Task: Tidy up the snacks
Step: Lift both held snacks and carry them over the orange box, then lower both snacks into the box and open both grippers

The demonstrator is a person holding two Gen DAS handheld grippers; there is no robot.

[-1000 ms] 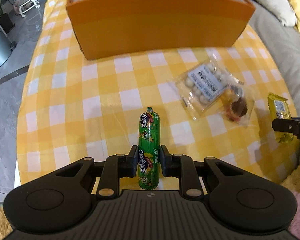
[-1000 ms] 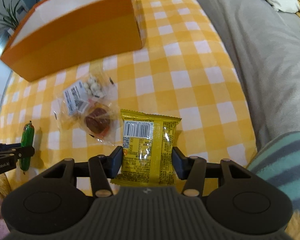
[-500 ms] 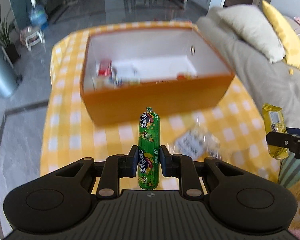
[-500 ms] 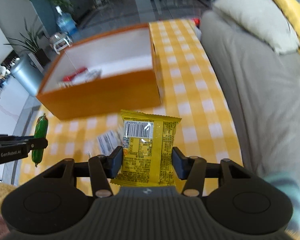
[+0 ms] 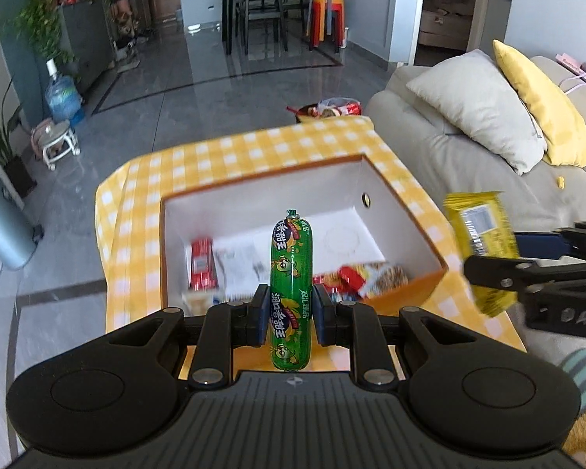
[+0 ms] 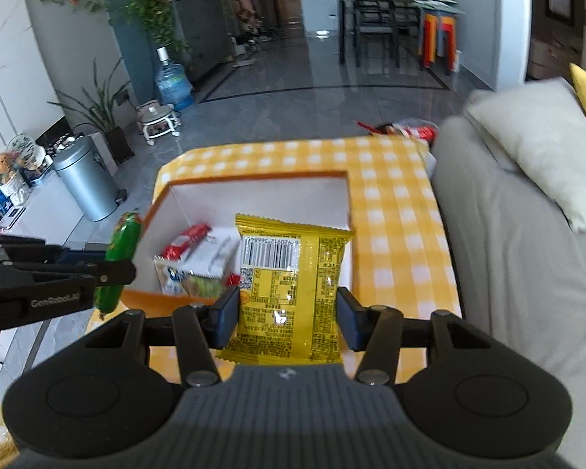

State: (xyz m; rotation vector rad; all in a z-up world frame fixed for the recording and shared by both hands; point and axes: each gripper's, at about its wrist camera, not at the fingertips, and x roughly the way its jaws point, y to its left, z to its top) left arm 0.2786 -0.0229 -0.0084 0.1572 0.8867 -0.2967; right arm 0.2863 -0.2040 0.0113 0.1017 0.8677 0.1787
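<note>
Both tongs are loaded: the left gripper (image 5: 286,310) is clamped tight on a green sausage stick (image 5: 291,285), the right gripper (image 6: 288,314) pinches a yellow snack packet (image 6: 289,289) across its width. Each hangs above the near edge of the orange box (image 5: 410,211), likely ready to drop among the snacks inside

Sitting on the table (image 5: 254,144) with the sofa (image 5: 468,164) along its right edge: the box (image 5: 394,211), open-topped, taking up the middle. Lying inside the box along its near wall: several snack packets (image 5: 357,277), one more packet (image 5: 201,264) toward its left wall. Hanging above the box's near edge: the sausage stick (image 5: 291,289) clamped upright in the left gripper (image 5: 286,314), and to its right the flat packet (image 6: 289,285) pinched in the right gripper (image 6: 287,322).
</note>
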